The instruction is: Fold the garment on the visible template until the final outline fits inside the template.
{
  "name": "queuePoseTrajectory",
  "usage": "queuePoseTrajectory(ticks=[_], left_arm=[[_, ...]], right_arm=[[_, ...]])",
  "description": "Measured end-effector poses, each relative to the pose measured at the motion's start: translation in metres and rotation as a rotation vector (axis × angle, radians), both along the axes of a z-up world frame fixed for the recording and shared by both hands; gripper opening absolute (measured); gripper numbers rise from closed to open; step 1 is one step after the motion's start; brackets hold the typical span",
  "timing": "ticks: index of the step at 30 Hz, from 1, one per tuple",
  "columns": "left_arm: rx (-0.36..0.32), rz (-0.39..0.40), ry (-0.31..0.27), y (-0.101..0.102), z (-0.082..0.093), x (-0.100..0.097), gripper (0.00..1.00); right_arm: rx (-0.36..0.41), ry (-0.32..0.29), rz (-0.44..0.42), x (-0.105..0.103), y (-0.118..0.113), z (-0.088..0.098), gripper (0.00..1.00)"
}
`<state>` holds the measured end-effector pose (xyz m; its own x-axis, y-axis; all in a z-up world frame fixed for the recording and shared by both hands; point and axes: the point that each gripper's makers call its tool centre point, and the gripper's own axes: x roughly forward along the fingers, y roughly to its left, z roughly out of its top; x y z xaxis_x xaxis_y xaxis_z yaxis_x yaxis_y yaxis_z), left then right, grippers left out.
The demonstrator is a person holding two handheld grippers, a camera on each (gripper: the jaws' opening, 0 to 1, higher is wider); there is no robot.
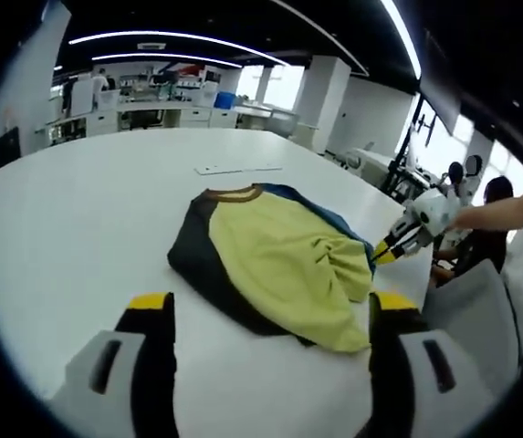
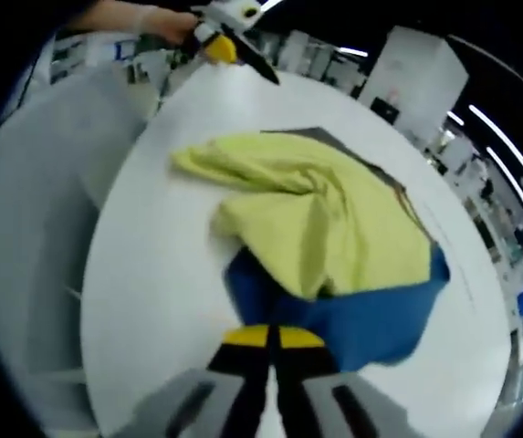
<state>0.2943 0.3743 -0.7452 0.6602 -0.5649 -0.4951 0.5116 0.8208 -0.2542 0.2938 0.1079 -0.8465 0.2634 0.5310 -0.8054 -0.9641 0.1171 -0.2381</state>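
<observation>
garment [image 2: 334,246] pinched by right gripper [image 2: 266,336] at blue edge; left gripper [image 1: 270,306] jaws released over table [image 1: 88,210].

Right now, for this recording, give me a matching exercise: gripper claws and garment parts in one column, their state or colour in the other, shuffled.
Column one:
1. left gripper claw
2. right gripper claw
3. garment's top layer
4. garment's collar band

Column two:
A. brown
B. closed, at the blue fabric
C. open, apart from the garment, above the white table
D. yellow, bunched and wrinkled

Pairs: 1-C, 2-B, 3-D, 4-A
</observation>
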Motion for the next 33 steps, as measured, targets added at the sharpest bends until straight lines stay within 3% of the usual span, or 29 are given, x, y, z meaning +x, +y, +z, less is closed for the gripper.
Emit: queuePoseTrajectory(ticks=[4, 9, 14, 17, 20, 24, 33], left_arm=[[0.0, 0.0, 0.004, -0.001, -0.001, -0.001, 0.84], [-0.004, -0.001, 0.004, -0.001, -0.002, -0.001, 0.84], [-0.007, -0.01, 0.007, -0.003, -0.004, 0.0, 0.84], [-0.007, -0.014, 0.007, -0.005, -0.004, 0.001, 0.84], [-0.012, -0.016, 0.006, -0.007, -0.003, 0.001, 0.84], [-0.012, -0.016, 0.005, -0.007, -0.003, 0.001, 0.84], [-0.019, 0.007, 0.011, 0.004, -0.006, -0.002, 0.84]], right_arm=[[0.02, 0.022, -0.029, 0.002, -0.001, 0.004, 0.0], [0.06, 0.026, -0.054, 0.004, 0.0, 0.027, 0.0], [0.103, -0.012, -0.072, 0.024, 0.002, 0.055, 0.0], [0.141, -0.035, -0.081, 0.037, 0.012, 0.077, 0.0], [0.164, -0.044, -0.082, 0.052, 0.022, 0.087, 0.0], [0.14, -0.063, -0.063, 0.07, 0.035, 0.084, 0.0], [0.119, -0.014, -0.062, 0.089, 0.062, 0.059, 0.0]])
